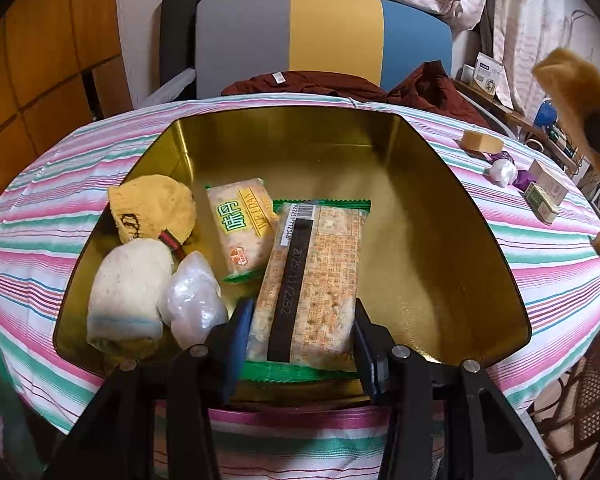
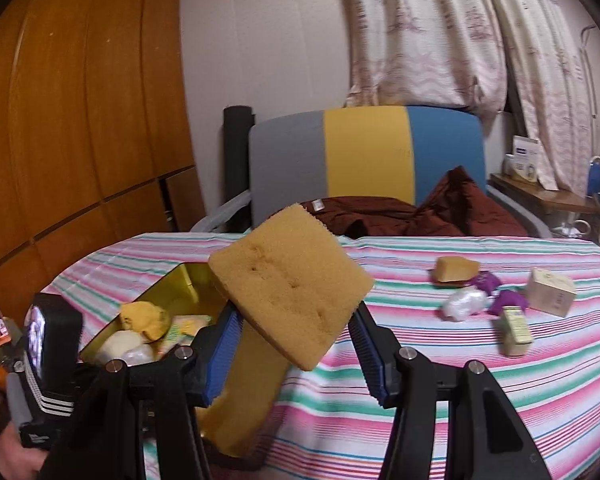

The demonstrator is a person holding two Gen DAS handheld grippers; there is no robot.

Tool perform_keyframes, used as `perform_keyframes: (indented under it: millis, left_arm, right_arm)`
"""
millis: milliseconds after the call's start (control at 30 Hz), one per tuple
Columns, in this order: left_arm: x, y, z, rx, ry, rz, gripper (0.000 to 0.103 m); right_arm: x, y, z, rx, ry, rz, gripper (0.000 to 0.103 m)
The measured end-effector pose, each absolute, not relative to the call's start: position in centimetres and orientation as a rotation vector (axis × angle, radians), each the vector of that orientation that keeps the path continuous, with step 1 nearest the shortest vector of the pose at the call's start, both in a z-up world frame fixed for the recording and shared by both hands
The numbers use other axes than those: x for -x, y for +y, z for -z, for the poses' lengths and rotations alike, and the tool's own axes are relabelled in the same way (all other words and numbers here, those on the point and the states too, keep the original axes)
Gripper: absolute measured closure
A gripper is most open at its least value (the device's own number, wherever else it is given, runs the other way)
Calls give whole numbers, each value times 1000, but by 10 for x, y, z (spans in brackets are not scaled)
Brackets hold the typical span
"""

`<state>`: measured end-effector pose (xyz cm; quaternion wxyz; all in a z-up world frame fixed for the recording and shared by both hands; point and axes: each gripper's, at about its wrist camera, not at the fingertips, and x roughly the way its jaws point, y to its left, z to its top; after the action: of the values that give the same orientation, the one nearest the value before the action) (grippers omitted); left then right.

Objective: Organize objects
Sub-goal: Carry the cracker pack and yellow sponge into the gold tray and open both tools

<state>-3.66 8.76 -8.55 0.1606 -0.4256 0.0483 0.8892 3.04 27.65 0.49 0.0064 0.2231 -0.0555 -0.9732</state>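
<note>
Right wrist view: the right claw (image 2: pixel 292 344) grips a tilted sponge (image 2: pixel 290 284); it may slip. The left claw (image 1: pixel 300 340) pinches a snack pack (image 1: pixel 312 276) over the tin (image 1: pixel 440 208).

The tin's (image 1: pixel 440 184) right half lies open, while snack packets (image 1: pixel 316 276) and cloth rolls (image 1: pixel 130 292) crowd its left.

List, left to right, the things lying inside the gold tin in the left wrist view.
Rolled white cloth → clear plastic bundle → green-labelled snack pack → snack pack with the barcode, gripped between the left gripper fingers. The yellow cloth overlaps behind, so it is omitted.
</note>
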Motion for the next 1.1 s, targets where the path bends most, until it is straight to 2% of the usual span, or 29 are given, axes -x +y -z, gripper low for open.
perform_keyframes:
  millis: [167, 300, 533, 633, 767, 833, 1100]
  left_arm:
    - [37, 87, 85, 1220, 128, -2540, 54]
    - [35, 84, 82, 1223, 89, -2554, 38]
    - [33, 73, 71, 1237, -77, -2560, 25]
    - [33, 64, 64, 1227, -174, -2574, 23]
    - [28, 56, 50, 1153, -215, -2619, 21]
    - [26, 54, 44, 1118, -218, -2646, 14]
    - [27, 46, 39, 1107, -245, -2689, 7]
  right_arm:
    - [-21, 257, 4, -767, -197, 3003, 48]
    - [-16, 248, 10, -803, -190, 2984, 48]
    - [-13, 246, 14, -858, -193, 3001, 48]
    - [-10, 253, 17, -902, -231, 3014, 48]
    - [-3, 255, 24, -987, -247, 2992, 48]
    - [-2, 251, 28, -1011, -234, 2972, 48]
    - [12, 230, 41, -1114, -103, 2944, 45]
